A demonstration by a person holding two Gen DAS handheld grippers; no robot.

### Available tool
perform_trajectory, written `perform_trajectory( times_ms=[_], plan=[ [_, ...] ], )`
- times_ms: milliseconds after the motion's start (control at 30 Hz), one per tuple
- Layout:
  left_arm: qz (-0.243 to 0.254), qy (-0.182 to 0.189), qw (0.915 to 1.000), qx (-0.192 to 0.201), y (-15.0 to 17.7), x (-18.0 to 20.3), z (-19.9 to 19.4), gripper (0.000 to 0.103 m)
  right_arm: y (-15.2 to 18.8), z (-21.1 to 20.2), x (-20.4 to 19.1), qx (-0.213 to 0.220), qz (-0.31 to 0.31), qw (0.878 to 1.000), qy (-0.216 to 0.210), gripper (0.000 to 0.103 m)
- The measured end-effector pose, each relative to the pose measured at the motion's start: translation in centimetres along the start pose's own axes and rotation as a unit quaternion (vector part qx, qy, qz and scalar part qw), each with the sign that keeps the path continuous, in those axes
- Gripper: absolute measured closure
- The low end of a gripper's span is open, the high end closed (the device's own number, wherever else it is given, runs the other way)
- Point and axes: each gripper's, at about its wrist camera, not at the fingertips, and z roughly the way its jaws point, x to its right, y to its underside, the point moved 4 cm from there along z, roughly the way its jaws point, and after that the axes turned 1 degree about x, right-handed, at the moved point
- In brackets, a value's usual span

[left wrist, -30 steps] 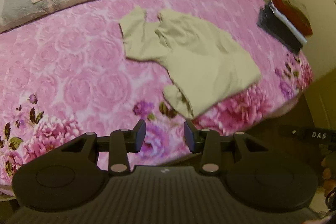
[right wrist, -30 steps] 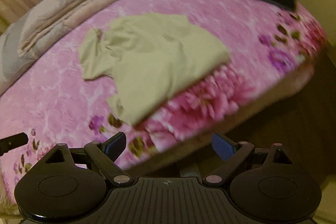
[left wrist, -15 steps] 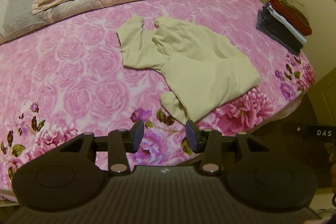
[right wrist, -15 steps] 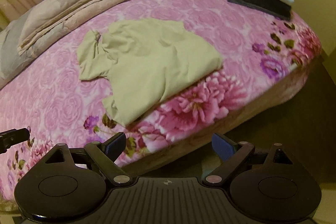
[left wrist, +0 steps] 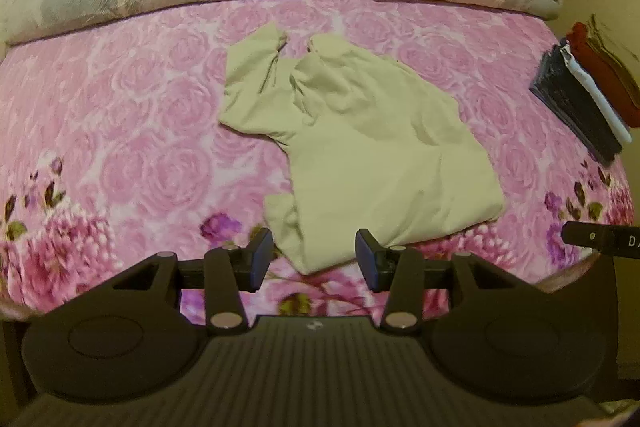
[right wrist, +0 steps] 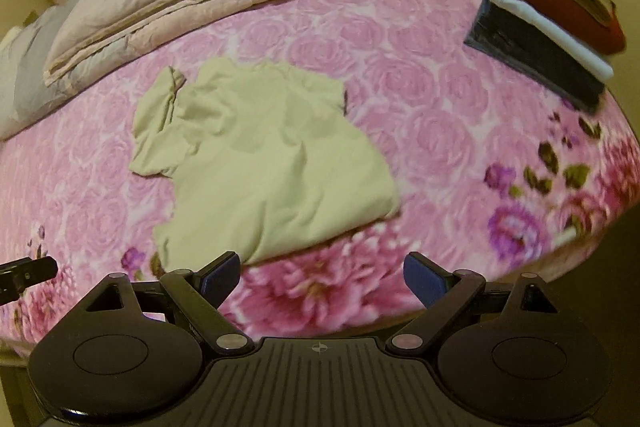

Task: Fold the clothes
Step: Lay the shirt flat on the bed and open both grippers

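- Where the frame edge cuts it, folded clothes stack (left wrist: pixel 580 95) shows partly.
- Pale green shirt (left wrist: pixel 360 147): rumpled, far sleeve bunched, blurred.
- Left gripper (left wrist: pixel 315 259): fingers parted, empty.
- Right gripper (right wrist: pixel 322 277): fingers spread wide, empty.

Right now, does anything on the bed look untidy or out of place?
Only the pale green shirt: it lies crumpled and askew on the pink bedspread, one sleeve bunched. The folded clothes stack looks neat.
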Motion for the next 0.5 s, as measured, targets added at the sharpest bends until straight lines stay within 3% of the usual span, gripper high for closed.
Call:
perform_trajectory(
  times_ms=[233,500],
  plan=[
    [-0.05,-0.031,0.998,-0.025,2.5,3.7,0.5,0.062,-1.1,2.0,4.2,-0.04,-0.053,0.998,-0.021,0.012],
    [-0.088,-0.069,0.9923,-0.053,4.5,2.5,0.8,0.061,-1.0,4.3,4.3,-0.081,-0.091,0.992,-0.043,0.012]
  ],
)
